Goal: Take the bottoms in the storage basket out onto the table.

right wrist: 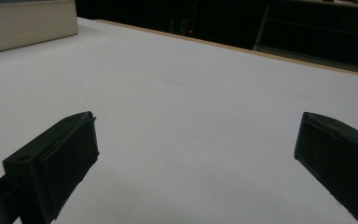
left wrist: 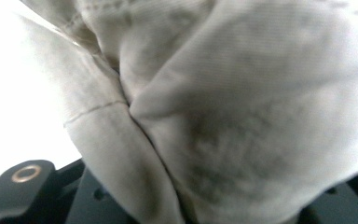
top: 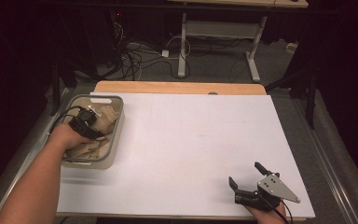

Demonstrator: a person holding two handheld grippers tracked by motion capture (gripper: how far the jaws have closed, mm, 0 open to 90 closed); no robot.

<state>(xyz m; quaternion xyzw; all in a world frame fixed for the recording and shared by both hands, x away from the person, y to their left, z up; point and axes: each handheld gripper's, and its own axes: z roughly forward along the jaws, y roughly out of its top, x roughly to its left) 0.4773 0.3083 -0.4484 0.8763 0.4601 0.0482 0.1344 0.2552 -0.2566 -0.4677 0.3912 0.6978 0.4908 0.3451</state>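
High view: left tongs [top: 89, 122] amid unlabelled beige cloth [top: 103, 116] in basket [top: 116, 128].

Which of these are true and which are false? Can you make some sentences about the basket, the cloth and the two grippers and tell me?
1. The left gripper is down in the basket. True.
2. The basket holds toy cars. False: it holds beige cloth.
3. The right gripper has its jaws wide apart over the white table top. True.
4. The right gripper holds a piece of cloth. False: nothing is between its jaws.
5. The basket sits at the right side of the table. False: it sits at the left edge.
6. In the left gripper view, cloth is pressed right up against the camera. True.
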